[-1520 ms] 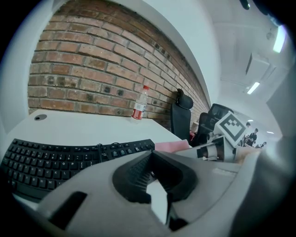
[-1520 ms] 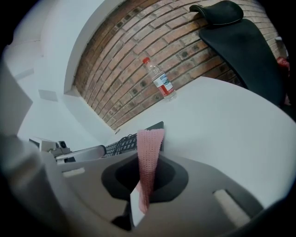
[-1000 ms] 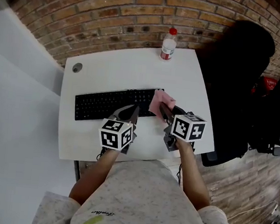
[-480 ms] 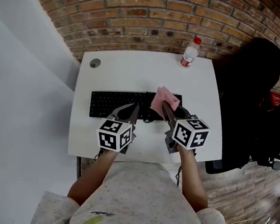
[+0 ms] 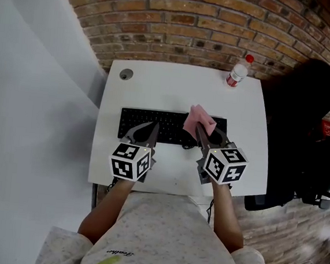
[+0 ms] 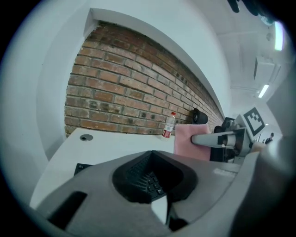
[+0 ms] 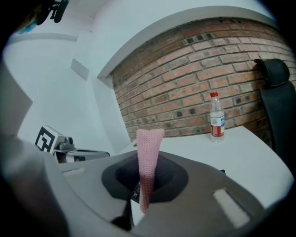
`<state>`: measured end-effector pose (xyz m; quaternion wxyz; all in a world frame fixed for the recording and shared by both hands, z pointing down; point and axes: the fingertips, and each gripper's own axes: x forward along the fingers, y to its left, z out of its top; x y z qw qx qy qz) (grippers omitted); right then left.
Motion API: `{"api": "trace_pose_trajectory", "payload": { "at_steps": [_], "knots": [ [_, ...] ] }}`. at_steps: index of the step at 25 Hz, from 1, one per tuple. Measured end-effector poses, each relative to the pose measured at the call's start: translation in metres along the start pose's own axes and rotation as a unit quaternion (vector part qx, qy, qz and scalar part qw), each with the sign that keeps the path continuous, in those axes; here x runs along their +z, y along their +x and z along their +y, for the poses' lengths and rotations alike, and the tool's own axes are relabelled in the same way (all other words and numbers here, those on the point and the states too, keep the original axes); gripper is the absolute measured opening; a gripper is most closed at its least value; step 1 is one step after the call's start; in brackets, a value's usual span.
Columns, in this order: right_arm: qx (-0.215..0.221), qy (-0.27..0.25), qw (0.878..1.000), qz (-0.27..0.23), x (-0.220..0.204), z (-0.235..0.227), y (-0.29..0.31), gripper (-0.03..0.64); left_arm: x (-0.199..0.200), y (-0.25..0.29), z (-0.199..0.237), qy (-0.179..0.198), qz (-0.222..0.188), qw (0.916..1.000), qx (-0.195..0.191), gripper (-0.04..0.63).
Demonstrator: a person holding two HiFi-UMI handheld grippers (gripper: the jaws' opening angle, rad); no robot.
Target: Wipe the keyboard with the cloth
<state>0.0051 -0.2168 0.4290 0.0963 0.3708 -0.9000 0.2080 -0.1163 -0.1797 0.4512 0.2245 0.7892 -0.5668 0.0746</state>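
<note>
Pink cloth (image 5: 200, 119) pinched upright in right gripper (image 5: 203, 131).

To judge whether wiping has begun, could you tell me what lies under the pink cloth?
The pink cloth, shut in the right gripper, hangs over the right part of the black keyboard. Keys beneath it are covered; contact cannot be seen.

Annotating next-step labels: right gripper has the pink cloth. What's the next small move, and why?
Probably lower the right gripper until the cloth meets the keys. Its jaws are shut on the cloth, which sticks up past them over the right part of the keyboard. In the left gripper view the cloth appears raised above the keys, so there is likely no wiping contact yet.
</note>
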Motion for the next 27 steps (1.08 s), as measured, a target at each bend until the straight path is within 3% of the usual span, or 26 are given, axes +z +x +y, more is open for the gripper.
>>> {"api": "trace_pose_trajectory", "payload": {
  "at_steps": [8,27],
  "knots": [
    [-0.014,-0.02,1.0,-0.003,-0.002,0.013,0.007,0.025,0.005,-0.012,0.019,0.005,-0.003,1.0,0.004,-0.005],
    [-0.01,-0.015,1.0,0.0,-0.007,0.016,0.007,0.025,0.002,-0.011,0.016,0.003,0.0,1.0,-0.004,-0.005]
  ]
}}
